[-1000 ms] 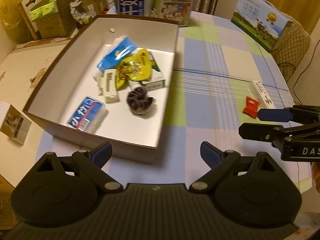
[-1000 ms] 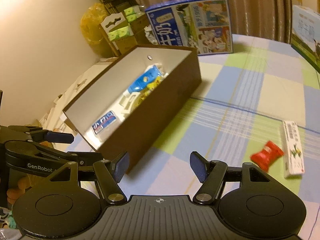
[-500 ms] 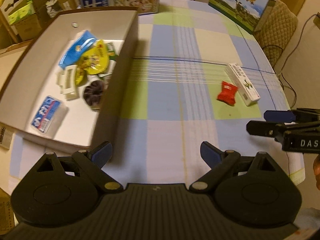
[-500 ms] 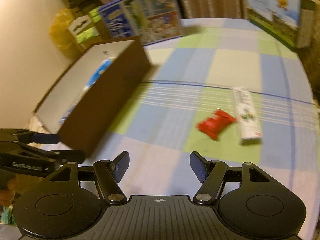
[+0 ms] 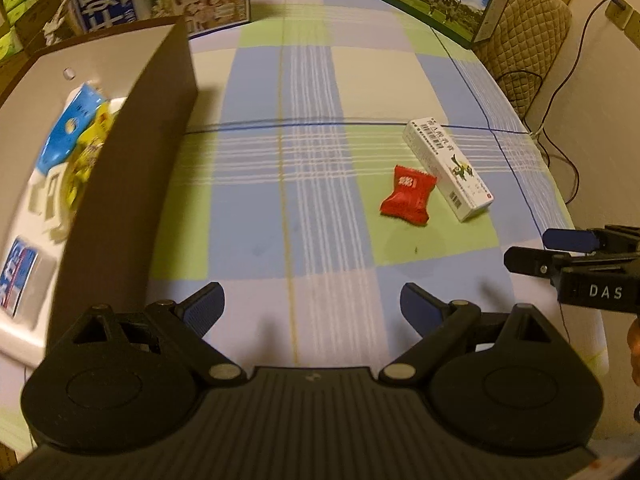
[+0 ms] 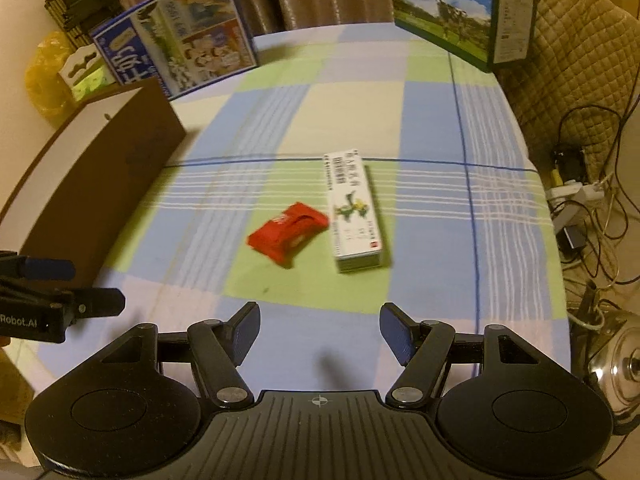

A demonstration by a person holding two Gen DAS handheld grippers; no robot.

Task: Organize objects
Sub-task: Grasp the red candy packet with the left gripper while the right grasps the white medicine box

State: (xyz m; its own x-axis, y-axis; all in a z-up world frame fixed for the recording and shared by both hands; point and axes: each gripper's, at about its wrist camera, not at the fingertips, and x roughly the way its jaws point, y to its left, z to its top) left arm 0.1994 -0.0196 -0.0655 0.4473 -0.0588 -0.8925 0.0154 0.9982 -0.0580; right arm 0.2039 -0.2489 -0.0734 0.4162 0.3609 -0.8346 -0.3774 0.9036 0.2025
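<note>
Two items lie outside the brown box [image 5: 132, 184] on the checked tablecloth [image 5: 280, 220]: a red packet [image 6: 288, 234] and a white carton [image 6: 354, 210]. The two lie just beside each other, possibly touching at one corner; contact cannot be confirmed.

Right gripper [image 6: 318, 332]: jaws spread, nothing between them. The red packet lies at 11 o'clock from the gap, near. The white carton lies at 12 to 1 o'clock, slightly farther. The carton's long axis runs roughly 12-to-6 in the right wrist view, close to parallel with the fingers. A grasp across its short width therefore suits the present wrist orientation.

Left gripper [image 5: 312, 304]: jaws spread, empty. From it, the packet lies at 1 o'clock and the carton at 1 to 2 o'clock, both farther off. In this view the carton's long axis runs 11-to-5.

Judgement: the right gripper is the nearer tool for both items. The box lies at 9 to 10 o'clock of both grippers and already holds several packets.
</note>
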